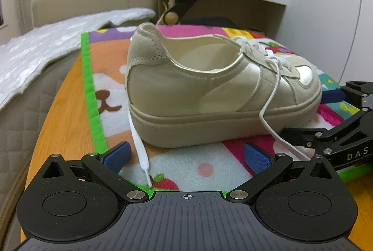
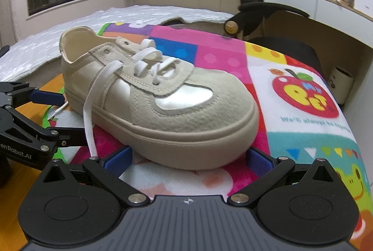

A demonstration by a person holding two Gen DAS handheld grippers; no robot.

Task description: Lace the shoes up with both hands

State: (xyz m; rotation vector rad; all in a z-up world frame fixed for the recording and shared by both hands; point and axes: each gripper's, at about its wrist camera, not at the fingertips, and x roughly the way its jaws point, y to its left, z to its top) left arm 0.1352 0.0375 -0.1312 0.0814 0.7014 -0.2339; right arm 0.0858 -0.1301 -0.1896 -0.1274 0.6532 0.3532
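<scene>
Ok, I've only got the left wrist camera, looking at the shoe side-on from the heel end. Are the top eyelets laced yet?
Observer: No. The right wrist view shows the top eyelets of the shoe empty on both flaps. The crossings start lower down.
Operator: And the lace hanging down the side, where does its end go?
Observer: That lace drops past the sole and ends just beside the left blue pad of the right gripper, outside the gap.
Operator: Is that gripper holding anything?
Observer: No, its jaws are wide open and empty, with the toe of the shoe just ahead of them.
</scene>
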